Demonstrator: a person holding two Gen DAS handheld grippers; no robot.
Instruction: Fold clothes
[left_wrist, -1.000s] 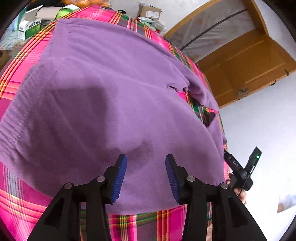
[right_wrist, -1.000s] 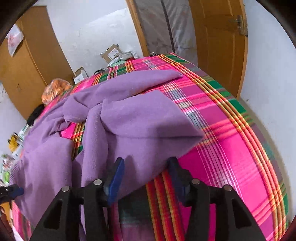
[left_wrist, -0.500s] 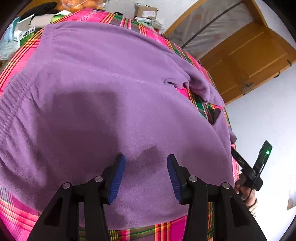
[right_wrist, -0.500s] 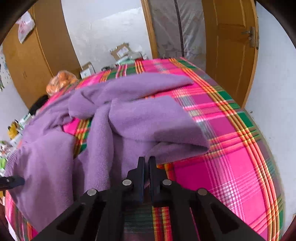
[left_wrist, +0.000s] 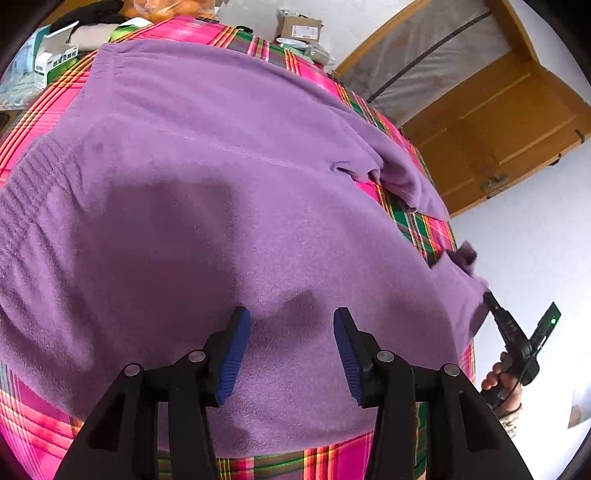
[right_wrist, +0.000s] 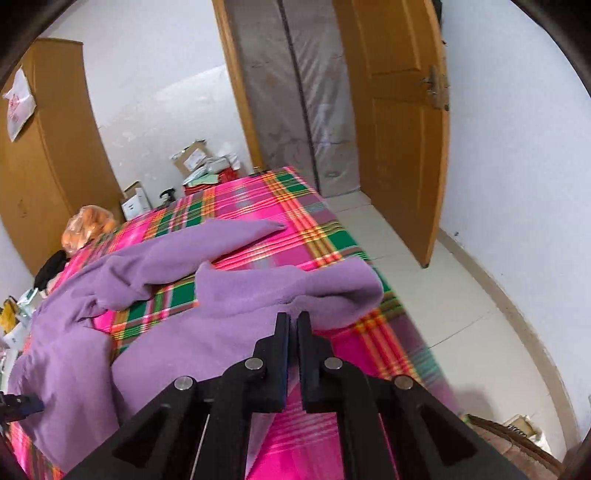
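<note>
Right wrist view: right gripper (right_wrist: 293, 317) pinches the purple garment's (right_wrist: 229, 328) edge; left gripper (left_wrist: 291, 328), spread, hovers over its body on the bed (right_wrist: 332, 236).

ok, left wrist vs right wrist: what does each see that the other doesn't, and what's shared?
Left wrist only: the open left gripper over the sweater's body, the ribbed hem, and the hand holding the right gripper.
Right wrist only: the floor, a sleeve laid across the cloth, and the jaws shut on a raised sweater edge.
Both: purple sweater, plaid cloth, door, right gripper.
</note>
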